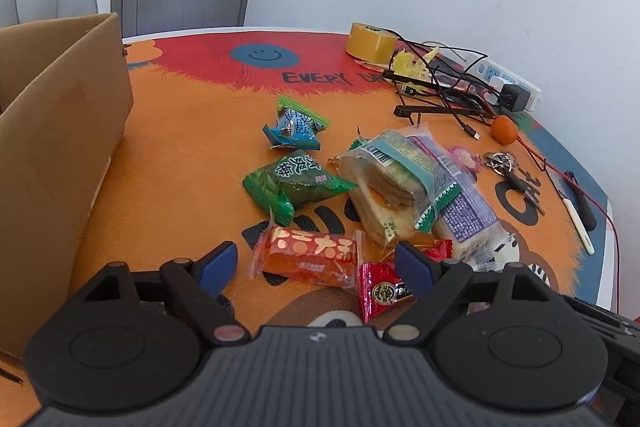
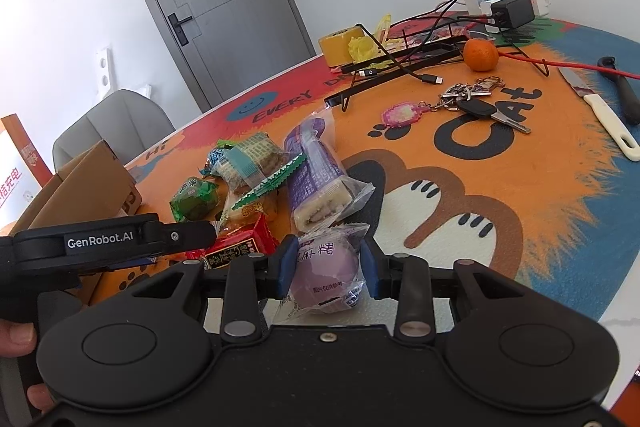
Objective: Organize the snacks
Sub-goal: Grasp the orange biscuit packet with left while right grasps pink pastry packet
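My left gripper (image 1: 316, 259) is open, its blue pads either side of an orange snack packet (image 1: 306, 259) on the mat. A red packet (image 1: 382, 293) lies beside it. Green (image 1: 294, 183) and blue (image 1: 294, 127) packets and a pile of clear-wrapped cakes (image 1: 404, 183) lie beyond. My right gripper (image 2: 330, 263) is shut on a purple round mochi packet (image 2: 324, 275). A purple roll cake (image 2: 320, 175) and the snack pile lie ahead of it. The cardboard box (image 1: 56, 131) stands at the left.
A tape roll (image 1: 370, 43), tangled cables and power strip (image 1: 508, 83), an orange (image 2: 480, 55), keys (image 2: 472, 103), a knife (image 2: 600, 111) and a black stand (image 2: 400, 67) lie at the far side. The left gripper's body (image 2: 100, 239) shows at the right wrist view's left.
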`<state>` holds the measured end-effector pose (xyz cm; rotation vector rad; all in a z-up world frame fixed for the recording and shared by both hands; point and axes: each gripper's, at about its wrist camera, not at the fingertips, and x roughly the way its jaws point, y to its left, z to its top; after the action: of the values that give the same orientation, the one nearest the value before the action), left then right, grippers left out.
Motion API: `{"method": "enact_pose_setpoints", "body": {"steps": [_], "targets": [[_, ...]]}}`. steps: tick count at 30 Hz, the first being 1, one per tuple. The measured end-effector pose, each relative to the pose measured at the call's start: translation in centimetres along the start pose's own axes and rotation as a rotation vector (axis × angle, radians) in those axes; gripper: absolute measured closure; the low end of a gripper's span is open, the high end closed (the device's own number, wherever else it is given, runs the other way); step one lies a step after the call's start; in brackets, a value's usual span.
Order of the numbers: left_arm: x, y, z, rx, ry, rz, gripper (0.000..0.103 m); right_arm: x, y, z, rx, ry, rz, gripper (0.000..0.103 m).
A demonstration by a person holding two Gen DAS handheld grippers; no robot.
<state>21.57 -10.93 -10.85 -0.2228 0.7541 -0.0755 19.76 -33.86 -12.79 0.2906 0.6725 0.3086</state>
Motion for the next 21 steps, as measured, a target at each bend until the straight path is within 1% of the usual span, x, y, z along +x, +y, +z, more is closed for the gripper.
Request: {"method": "enact_pose_setpoints", "body": {"steps": [2, 3, 4, 7, 13, 16, 21], "targets": [[-0.1, 0.2, -0.1, -0.006, -0.010, 0.006, 0.029, 0.0, 0.2, -0.1, -0.008, -0.005, -0.008, 0.067], [-0.1, 0.2, -0.1, 0.001, -0.010, 0.021, 0.042, -0.1, 0.2, -0.1, -0.009, -0.006, -0.010, 0.067], [-0.2, 0.2, -0.1, 0.014, -0.013, 0.040, 0.050, -0.1, 0.3, -0.1, -0.008, -0.007, -0.011, 0.067], [-0.6, 0.6, -0.2, 0.000, -0.012, 0.027, 0.054, -0.2, 0.4, -0.1, -0.001, -0.004, -0.017, 0.067], [-1.6, 1.0, -0.7, -0.017, -0.013, 0.023, 0.055, -0.2, 1.1, -0.1, -0.002, 0.015, -0.009, 0.068], [-2.4, 1.1, -0.9, -0.021, -0.024, 0.020, 0.055, -0.4, 1.9, -0.2, -0.028, 0.011, 0.000, 0.070], [-4.2, 1.3, -0.8, -0.034, -0.054, 0.014, 0.055, -0.7, 2.9, -0.1, -0.024, 0.002, 0.002, 0.075]]}}
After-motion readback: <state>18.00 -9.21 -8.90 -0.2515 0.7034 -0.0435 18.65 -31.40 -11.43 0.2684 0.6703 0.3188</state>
